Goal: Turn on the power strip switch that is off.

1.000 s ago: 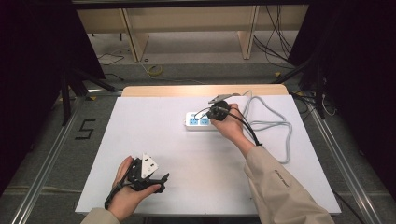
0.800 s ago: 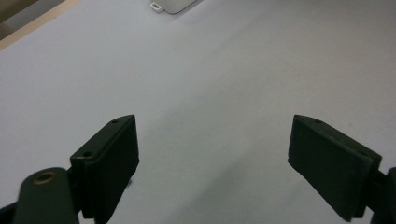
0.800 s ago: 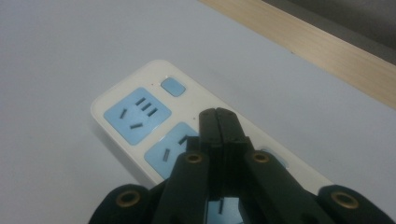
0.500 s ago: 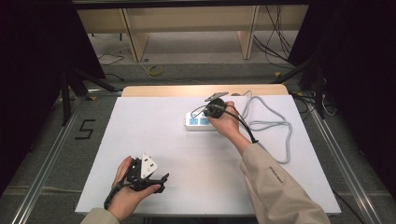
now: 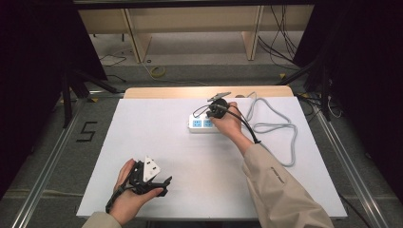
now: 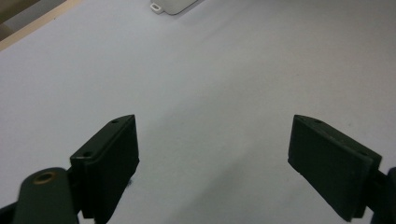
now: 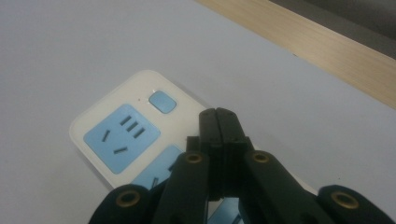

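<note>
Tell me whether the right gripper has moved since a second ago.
Yes. In the high view the right gripper has shifted left along the power strip, toward its left end; its jaws are shut.

We see the table [image 5: 142, 142] covered by a smooth, matt white sheet that looks like paper, with a strip of pale wood-grain board [image 7: 327, 42] along its far edge. The power strip [image 7: 121, 135] looks like smooth white plastic with a soft sheen, its socket faces and button in light blue plastic. Its grey cable [image 5: 280, 128] looks rubbery and matt. The right tool [image 7: 223, 122] appears as matt black plastic with brass-coloured metal rivets. The left tool [image 6: 212, 144] has matt black pads. The sleeve [image 5: 280, 190] is beige cloth.
</note>
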Tool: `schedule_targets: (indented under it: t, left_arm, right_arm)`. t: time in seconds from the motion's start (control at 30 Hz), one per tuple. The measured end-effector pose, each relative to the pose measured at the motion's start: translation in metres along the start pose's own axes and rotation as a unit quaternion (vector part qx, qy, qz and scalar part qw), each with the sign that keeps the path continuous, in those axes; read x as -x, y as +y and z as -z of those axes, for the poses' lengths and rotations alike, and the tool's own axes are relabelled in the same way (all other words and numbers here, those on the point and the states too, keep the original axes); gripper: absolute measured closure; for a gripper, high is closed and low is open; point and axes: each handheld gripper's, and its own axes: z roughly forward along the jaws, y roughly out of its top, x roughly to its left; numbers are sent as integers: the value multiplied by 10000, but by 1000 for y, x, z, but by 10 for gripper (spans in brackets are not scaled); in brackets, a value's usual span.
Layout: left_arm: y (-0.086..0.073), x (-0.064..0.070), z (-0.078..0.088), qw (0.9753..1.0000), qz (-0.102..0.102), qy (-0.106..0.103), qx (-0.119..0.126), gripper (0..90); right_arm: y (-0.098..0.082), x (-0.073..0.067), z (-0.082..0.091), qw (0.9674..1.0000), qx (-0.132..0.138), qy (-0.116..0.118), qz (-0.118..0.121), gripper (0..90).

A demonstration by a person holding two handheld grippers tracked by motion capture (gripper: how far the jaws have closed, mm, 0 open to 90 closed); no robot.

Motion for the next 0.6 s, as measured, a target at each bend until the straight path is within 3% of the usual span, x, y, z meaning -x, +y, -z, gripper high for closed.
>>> schedule_targets:
  t: [0.6]
  left_arm:
    - [0,0,0,10000,-5,-11,4,159]
  right_arm:
    - [3,2,-6,9999,-98,-35,-36,900]
